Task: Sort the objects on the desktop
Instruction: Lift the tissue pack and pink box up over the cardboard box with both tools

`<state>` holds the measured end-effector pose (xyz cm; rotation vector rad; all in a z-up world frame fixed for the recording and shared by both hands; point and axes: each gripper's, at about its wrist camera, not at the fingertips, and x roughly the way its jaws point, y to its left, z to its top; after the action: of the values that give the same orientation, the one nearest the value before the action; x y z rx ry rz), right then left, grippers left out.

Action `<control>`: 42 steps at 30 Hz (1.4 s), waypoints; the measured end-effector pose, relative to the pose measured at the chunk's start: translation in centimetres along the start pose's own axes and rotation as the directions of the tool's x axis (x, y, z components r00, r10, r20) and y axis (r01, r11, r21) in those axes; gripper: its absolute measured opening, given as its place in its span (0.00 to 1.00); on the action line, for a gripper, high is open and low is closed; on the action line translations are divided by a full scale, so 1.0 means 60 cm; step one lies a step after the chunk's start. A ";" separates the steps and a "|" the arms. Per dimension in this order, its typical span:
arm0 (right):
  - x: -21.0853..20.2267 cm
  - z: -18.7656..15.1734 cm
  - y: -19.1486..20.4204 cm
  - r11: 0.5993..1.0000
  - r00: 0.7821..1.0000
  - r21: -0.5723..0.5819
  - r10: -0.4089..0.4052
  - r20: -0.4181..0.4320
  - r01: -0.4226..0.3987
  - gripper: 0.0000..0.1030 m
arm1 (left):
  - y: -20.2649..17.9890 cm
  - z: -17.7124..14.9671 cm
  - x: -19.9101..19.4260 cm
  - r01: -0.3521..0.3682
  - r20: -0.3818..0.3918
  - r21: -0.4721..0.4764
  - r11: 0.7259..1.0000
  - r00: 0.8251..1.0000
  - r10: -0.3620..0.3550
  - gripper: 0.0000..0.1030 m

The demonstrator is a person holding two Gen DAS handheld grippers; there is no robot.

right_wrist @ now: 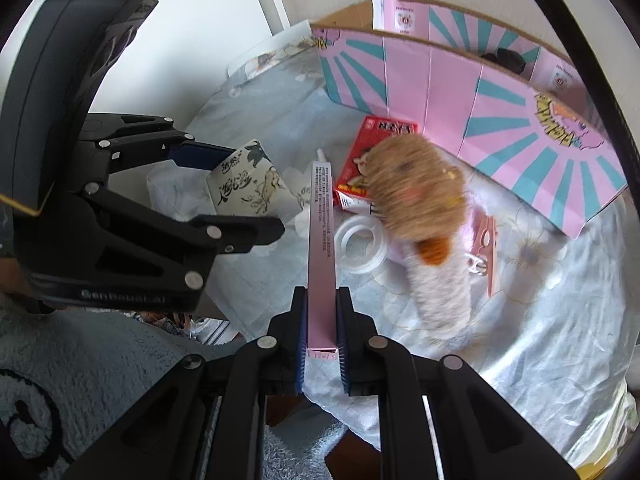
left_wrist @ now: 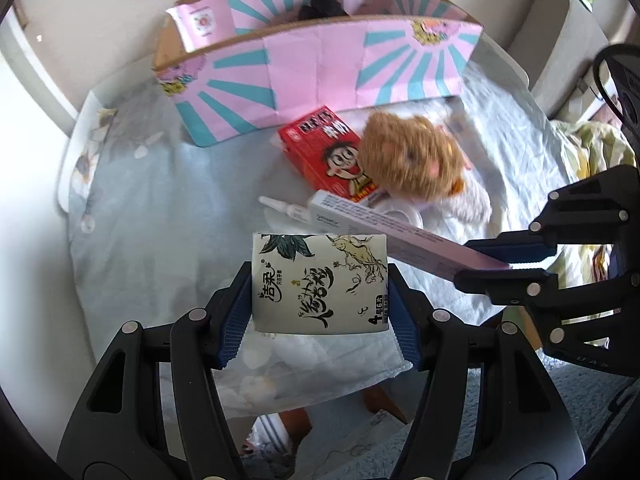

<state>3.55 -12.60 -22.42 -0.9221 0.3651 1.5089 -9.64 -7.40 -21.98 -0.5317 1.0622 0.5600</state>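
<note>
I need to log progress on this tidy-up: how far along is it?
Done: one dark item lies in the pink box. In hand: left gripper holds a tissue pack, right gripper a slim carton. Left: plush toy, red box, tape roll.

This is a home, most likely a bedroom or living corner. A small table (left_wrist: 120, 184) wears a pale floral cloth rather than any work surface, and it stands against a plain painted wall. Beside it lies crumpled yellow-green patterned bedding (left_wrist: 592, 148), and below the table edge spreads a shaggy grey rug (right_wrist: 72, 364) with a dark swirl. The clutter is domestic: a plush toy (right_wrist: 420, 184), a red snack box (left_wrist: 324, 148), a pocket tissue pack (left_wrist: 320, 284), and a pink-and-teal printed cardboard box (left_wrist: 320, 60).
</note>
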 end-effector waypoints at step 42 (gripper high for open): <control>-0.195 0.252 -0.156 0.996 0.941 -0.013 -0.084 0.328 0.093 0.12 | 0.071 0.344 -0.113 -0.119 0.239 0.045 0.992 0.965 0.105 0.58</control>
<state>6.33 -8.24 -1.75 -0.6832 0.0594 1.5550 -1.49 7.98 -8.30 -0.3443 0.8824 0.6721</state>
